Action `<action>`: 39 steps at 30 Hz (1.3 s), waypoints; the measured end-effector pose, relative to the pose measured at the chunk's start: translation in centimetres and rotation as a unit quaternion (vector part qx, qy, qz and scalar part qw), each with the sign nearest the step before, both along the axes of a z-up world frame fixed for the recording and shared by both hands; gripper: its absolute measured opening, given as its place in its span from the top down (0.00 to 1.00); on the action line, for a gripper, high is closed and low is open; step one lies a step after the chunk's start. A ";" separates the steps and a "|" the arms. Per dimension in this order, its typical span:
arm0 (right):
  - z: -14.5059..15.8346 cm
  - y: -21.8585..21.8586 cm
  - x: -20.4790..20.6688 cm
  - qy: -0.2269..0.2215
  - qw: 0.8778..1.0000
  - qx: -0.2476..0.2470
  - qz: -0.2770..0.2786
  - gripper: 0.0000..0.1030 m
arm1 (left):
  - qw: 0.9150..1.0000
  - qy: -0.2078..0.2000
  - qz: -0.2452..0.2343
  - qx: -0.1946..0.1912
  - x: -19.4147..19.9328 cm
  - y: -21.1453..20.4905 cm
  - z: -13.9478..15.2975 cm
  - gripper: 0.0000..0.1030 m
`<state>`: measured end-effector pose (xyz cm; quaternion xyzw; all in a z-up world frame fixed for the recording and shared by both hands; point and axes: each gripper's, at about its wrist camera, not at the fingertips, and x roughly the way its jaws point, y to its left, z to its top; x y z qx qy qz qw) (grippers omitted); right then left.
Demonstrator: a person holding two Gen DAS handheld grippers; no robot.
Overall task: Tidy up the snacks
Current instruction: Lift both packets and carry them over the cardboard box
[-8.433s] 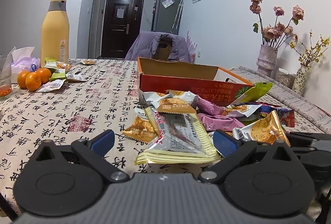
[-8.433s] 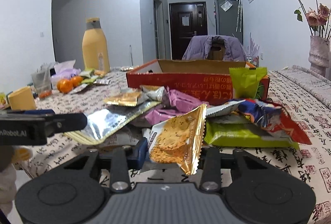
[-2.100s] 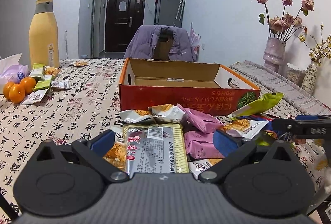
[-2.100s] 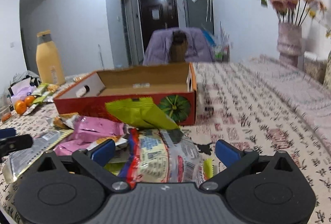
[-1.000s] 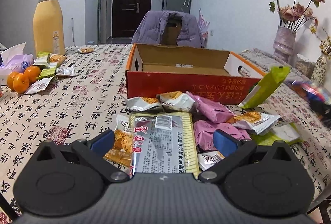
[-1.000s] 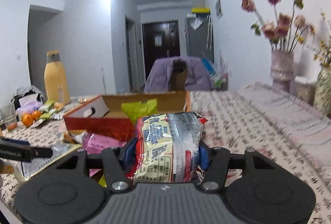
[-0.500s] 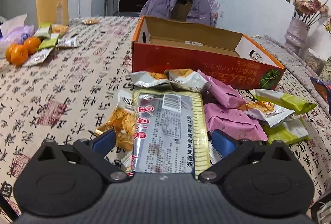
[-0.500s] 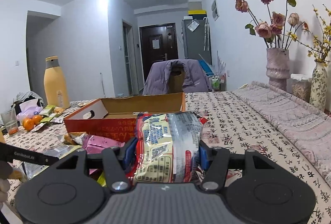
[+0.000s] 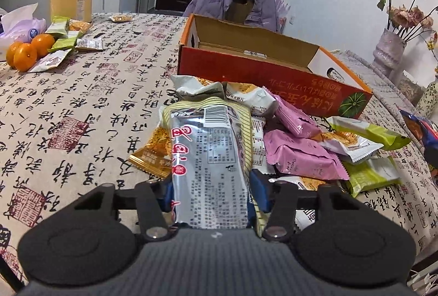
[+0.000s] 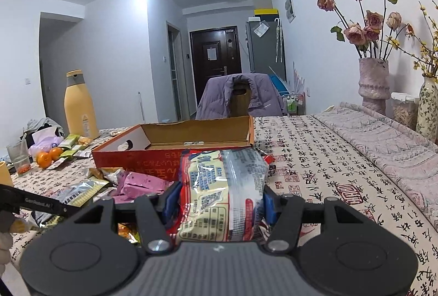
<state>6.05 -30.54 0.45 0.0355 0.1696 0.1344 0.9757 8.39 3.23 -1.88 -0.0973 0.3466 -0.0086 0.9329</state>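
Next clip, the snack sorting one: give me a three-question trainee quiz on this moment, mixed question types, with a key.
1. True or false: the orange cardboard box already holds several snack packets.
2. Multiple choice: what sits between the jaws of the right gripper? A) a pink packet B) a clear noodle-style pack with red edges C) an orange
3. Short answer: which packet is between the closing jaws of the left gripper?

Key
1. False; its inside shows bare cardboard.
2. B, the clear pack with red edges, held clamped.
3. The long silver packet with yellow striped edges, at the front of the snack pile.
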 end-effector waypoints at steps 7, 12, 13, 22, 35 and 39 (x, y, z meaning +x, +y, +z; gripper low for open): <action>0.3 0.1 -0.6 -0.006 1.000 0.000 0.003 0.44 | 0.999 -0.033 -0.007 0.013 -1.6 -0.1 1.4 0.53; 0.6 0.1 -0.6 -0.011 1.000 0.001 0.006 0.44 | 0.998 -0.057 -0.011 0.019 -2.3 -0.5 2.8 0.53; 0.7 0.2 -0.6 -0.012 1.000 0.002 0.008 0.44 | 0.998 -0.061 -0.011 0.020 -2.3 -0.6 3.1 0.53; 2.1 0.7 2.0 -0.033 0.999 0.003 0.016 0.44 | 0.994 -0.102 -0.023 0.032 -0.6 -2.2 6.0 0.53; 5.8 2.5 10.4 -0.045 0.998 -0.014 0.032 0.44 | 0.988 -0.141 -0.034 0.044 5.9 -4.2 9.3 0.53; 6.8 3.5 13.7 -0.041 0.998 -0.022 0.041 0.44 | 0.988 -0.147 -0.030 0.046 8.6 -4.5 10.0 0.53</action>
